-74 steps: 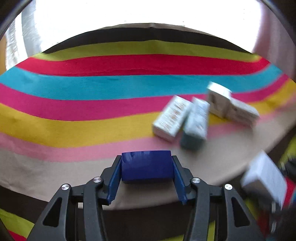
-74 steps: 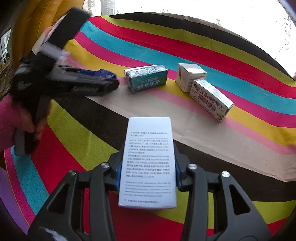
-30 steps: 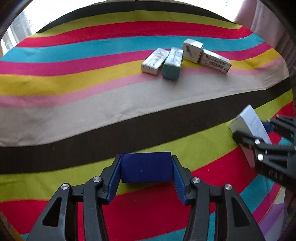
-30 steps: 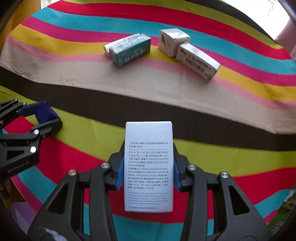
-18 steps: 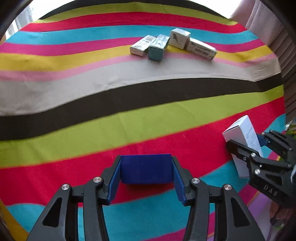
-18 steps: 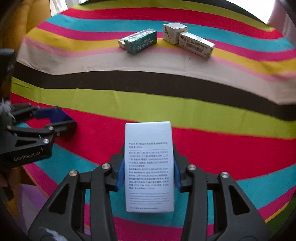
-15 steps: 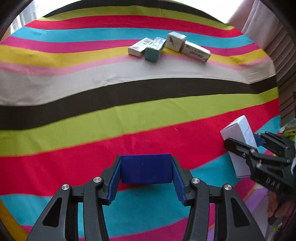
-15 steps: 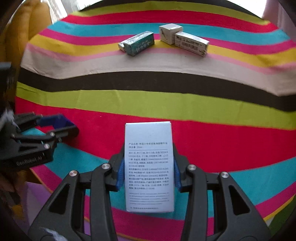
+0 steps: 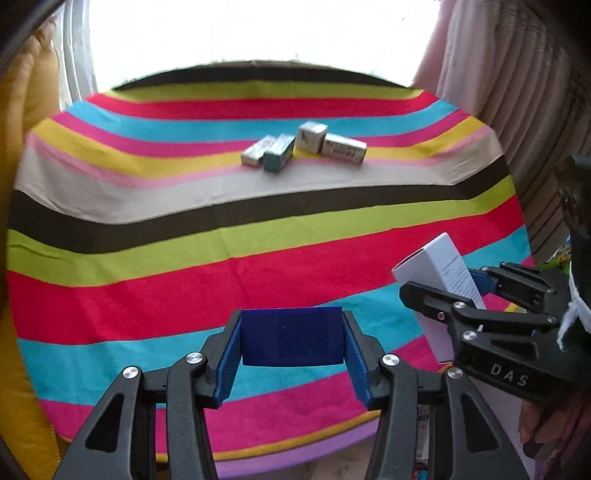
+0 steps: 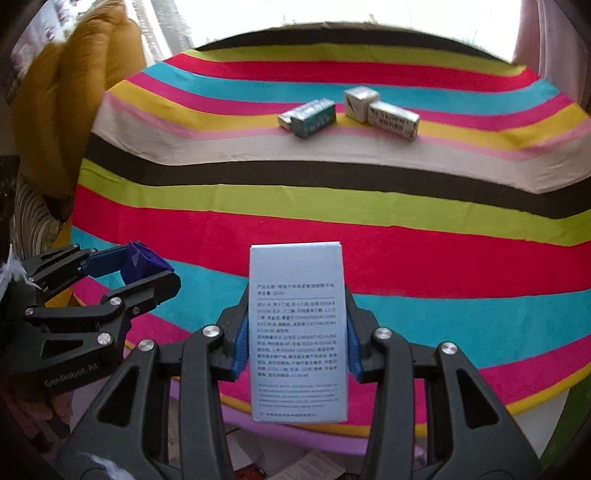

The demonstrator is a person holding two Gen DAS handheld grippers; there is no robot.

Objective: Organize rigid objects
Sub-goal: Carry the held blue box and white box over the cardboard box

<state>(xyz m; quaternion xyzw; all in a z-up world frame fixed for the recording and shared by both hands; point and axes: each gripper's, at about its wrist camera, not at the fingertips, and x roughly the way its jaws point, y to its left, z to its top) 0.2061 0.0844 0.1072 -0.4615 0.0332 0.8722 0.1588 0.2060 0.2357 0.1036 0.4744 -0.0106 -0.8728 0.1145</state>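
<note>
Left wrist view first: the left gripper (image 9: pixel 291 350) has its blue jaws pinching a dark blue block (image 9: pixel 290 338), which fills the gap between the pads edge to edge. Off to the right side of that same view comes the right gripper (image 9: pixel 476 291), seen side-on, clamped on a white box (image 9: pixel 439 273) with small print on its face.

Over to the right wrist view, and the right gripper (image 10: pixel 295 347) holds that white box (image 10: pixel 297 332) upright between its pads, printed side to the camera, both jaws pressed against its long edges. At the left edge sits the left gripper (image 10: pixel 136 269) with the dark blue block (image 10: pixel 142 262) in its grip, a hand partly visible behind the black frame.

Both hover above the near edge of a desk covered with a striped cloth (image 10: pixel 369 229): bands of red, turquoise, lime, dark brown, beige, pink and yellow running across. Far back on the yellow and pink bands lie four small boxes in a loose row: a grey box (image 9: pixel 255 151) touching a teal box (image 9: pixel 279 157), then a small white box (image 9: pixel 311 136) right against a long white box (image 9: pixel 343 148).

Beyond the desk a bright window (image 9: pixel 258 33) washes out. A mustard-yellow cushion (image 10: pixel 81 92) stands at the left, pale pink curtain (image 9: pixel 480 62) at the right. Papers lie on the floor below the near edge, too blurred to read.
</note>
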